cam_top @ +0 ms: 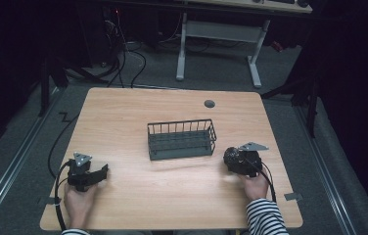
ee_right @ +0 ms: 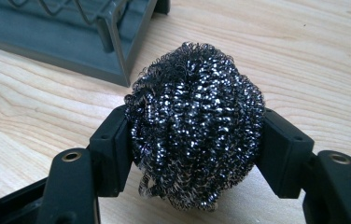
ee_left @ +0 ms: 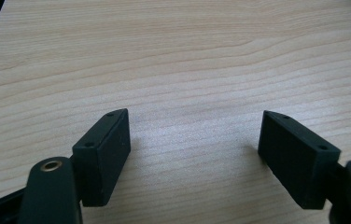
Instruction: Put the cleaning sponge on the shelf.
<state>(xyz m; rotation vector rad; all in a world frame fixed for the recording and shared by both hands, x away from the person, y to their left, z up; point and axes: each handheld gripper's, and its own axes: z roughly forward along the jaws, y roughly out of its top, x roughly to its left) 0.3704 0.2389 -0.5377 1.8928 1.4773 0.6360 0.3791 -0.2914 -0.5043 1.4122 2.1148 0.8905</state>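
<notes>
A round steel-wool scourer [ee_right: 194,123] sits between the two black jaws of my right gripper [ee_right: 196,149], which press on both its sides; the gripper is shut on it. In the high view the scourer [cam_top: 232,156] is at the front of my right gripper [cam_top: 236,159], just right of the dark wire basket [cam_top: 181,139] in the middle of the wooden table [cam_top: 138,107]. A corner of that basket [ee_right: 94,42] lies just beyond the scourer. My left gripper [cam_top: 99,172] rests near the table's front left, and its jaws [ee_left: 194,154] stand wide open over bare wood.
A grey round cable cap [cam_top: 209,104] sits in the tabletop behind the basket. Cables trail from both grippers off the front edge. A white-legged desk [cam_top: 221,34] stands on the floor beyond the table.
</notes>
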